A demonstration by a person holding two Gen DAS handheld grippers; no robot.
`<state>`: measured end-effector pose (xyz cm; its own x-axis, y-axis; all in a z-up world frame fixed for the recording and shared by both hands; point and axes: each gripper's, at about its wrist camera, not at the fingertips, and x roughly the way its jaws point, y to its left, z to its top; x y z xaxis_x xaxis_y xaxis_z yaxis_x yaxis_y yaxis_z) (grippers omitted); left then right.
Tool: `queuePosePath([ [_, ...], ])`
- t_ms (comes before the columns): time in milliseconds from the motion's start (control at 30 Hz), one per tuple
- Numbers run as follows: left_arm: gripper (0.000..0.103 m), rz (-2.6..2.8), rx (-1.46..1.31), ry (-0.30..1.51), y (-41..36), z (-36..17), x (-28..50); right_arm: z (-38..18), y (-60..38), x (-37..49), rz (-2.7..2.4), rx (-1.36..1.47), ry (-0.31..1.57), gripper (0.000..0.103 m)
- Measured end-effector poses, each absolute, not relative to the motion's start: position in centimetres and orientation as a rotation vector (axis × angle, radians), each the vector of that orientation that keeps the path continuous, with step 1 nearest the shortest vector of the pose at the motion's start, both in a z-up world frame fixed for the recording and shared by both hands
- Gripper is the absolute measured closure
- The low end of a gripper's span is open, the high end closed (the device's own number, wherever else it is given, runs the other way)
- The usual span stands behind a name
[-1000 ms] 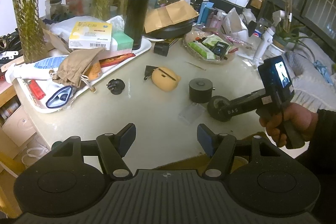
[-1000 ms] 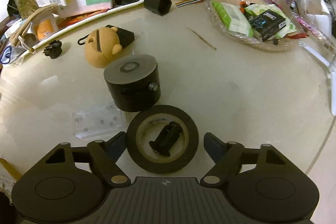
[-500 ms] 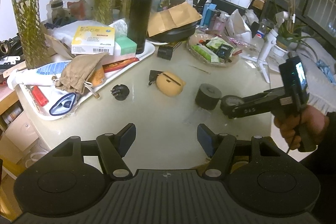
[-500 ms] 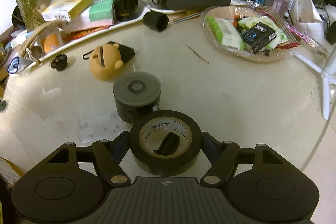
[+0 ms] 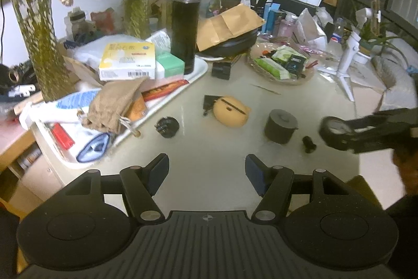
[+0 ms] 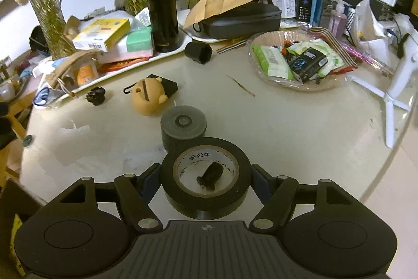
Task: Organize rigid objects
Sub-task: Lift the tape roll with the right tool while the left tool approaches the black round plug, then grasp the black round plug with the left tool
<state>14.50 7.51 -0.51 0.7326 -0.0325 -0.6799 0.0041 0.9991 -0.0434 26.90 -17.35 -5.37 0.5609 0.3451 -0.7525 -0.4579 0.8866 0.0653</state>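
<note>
A black roll of electrical tape (image 6: 205, 177) sits clamped between the right gripper (image 6: 205, 181) fingers, raised above the cream table (image 6: 287, 127), apparently for relocation; a small black plug (image 5: 309, 143) lies beneath, beside a dark cylinder (image 6: 183, 126). The left gripper (image 5: 206, 171) waits, fingers spread and empty.

We see our left hand-held gripper (image 5: 206, 174) as a matte black body: a ribbed central plate stamped with a small crosshair mark, two round discs at its sides, and angled link arms pinned with silver screws. Its fingers (image 5: 254, 174) carry dark blue pads. Our right hand-held gripper (image 6: 206, 183) has the same ribbed plate, crosshair, discs, silver screws and blue-padded fingers (image 6: 258, 183). A dark sleeve (image 5: 403, 226) shows beside it.
</note>
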Motion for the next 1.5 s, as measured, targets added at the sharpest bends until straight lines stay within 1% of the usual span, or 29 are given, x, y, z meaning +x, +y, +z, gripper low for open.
queuePosePath([
  [233,0.039,0.015,-0.011,0.726,8.0,-0.8,16.1,-4.1,-19.4,24.6,0.474,-0.083,0.832,0.028],
  [533,0.039,0.008,0.03,0.676,8.2,-1.2,19.0,-3.6,-20.4,23.7,0.479,-0.09,0.833,0.028],
  [800,0.039,0.01,0.064,0.663,8.8,-3.2,21.3,-3.3,-21.3,23.1,0.487,-0.058,0.818,0.028],
  [1233,0.039,0.008,0.157,0.723,10.5,-8.0,26.0,-3.1,-22.0,23.0,0.518,-0.008,0.801,0.028],
  [1500,0.04,0.005,0.135,0.766,12.1,-9.6,27.7,-3.2,-22.0,23.0,0.529,0.001,0.804,0.028],
])
